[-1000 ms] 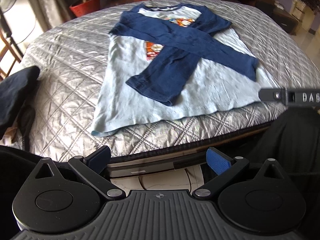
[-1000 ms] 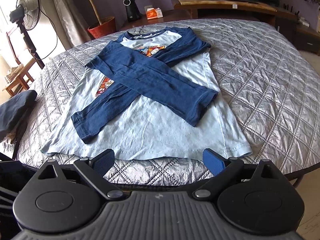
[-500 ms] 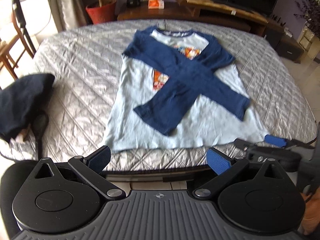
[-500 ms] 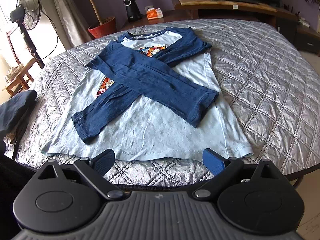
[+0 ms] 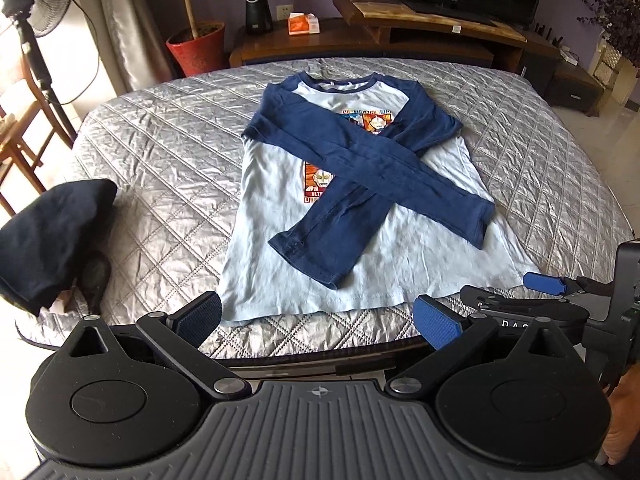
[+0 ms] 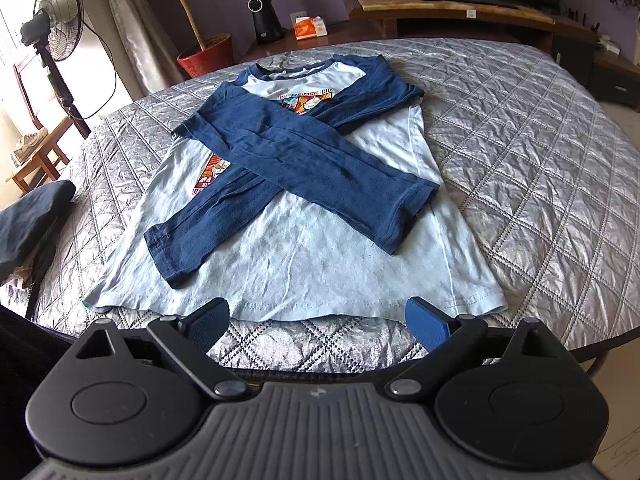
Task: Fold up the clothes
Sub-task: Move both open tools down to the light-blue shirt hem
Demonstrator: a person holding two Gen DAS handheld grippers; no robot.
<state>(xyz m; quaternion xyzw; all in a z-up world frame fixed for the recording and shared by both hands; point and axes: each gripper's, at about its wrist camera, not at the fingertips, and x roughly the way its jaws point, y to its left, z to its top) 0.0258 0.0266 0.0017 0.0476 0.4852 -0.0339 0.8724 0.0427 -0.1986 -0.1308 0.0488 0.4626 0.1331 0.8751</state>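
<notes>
Sleeves already crossed over the shirt (image 6: 304,256) on the bed (image 6: 520,152); body folds remain (hem untouched). Left hand-held gripper (image 5: 318,318) and right hand-held gripper (image 6: 318,320) both gape empty.

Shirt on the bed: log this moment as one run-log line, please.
shirt: flat, sleeves crossed on chest | left gripper: open, near hem, empty | right gripper: open, near hem, empty | bed | bottom fold: not started

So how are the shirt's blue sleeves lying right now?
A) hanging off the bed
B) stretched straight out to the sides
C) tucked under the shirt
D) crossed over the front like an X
D: both navy sleeves are folded across the light blue shirt, crossing in an X over its chest picture, on the quilted bed.
</notes>
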